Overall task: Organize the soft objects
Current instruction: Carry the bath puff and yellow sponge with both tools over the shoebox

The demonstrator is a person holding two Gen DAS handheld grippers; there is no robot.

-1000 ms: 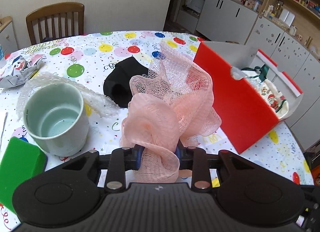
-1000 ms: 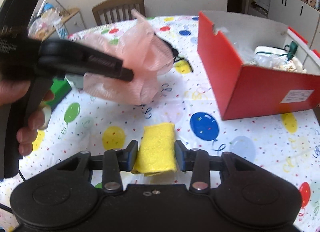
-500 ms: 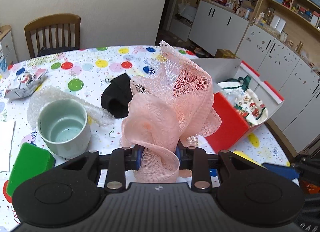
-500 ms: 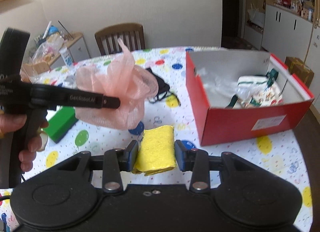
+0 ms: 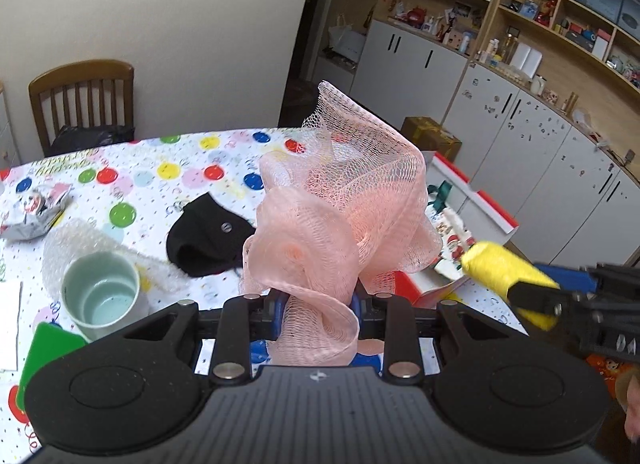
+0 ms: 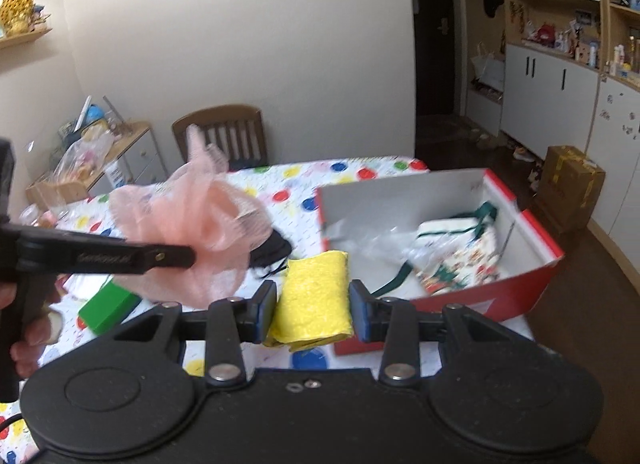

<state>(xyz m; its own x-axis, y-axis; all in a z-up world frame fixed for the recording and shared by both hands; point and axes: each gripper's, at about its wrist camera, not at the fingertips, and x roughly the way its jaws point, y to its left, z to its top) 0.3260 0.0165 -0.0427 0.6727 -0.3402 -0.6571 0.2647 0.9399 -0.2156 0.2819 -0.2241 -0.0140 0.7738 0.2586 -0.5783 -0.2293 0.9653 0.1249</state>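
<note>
A pink mesh bath pouf [image 5: 340,220] hangs above the table, and my left gripper [image 5: 320,300] is shut on its lower folds. In the right wrist view the same pouf [image 6: 192,224] shows at the left, held by the left gripper [image 6: 188,252]. A folded yellow cloth [image 6: 314,300] is pinched between the blue pads of my right gripper [image 6: 312,304], which is shut on it. The left wrist view has that yellow cloth [image 5: 500,268] at the right. An open red box [image 6: 532,280] stands on the table with a patterned bag [image 6: 456,252] inside.
The balloon-print tablecloth [image 5: 132,180] carries a black fabric piece [image 5: 204,236], a pale green mug [image 5: 100,296], bubble wrap [image 5: 76,240], a green block [image 5: 52,348] and a crumpled wrapper [image 5: 32,212]. A wooden chair [image 5: 84,100] stands behind; a cardboard box [image 6: 572,184] is on the floor.
Both grippers have risen with their loads, so the table looks lower and farther. The red box's inside now shows in the right wrist view, and the yellow cloth has entered the left wrist view.
</note>
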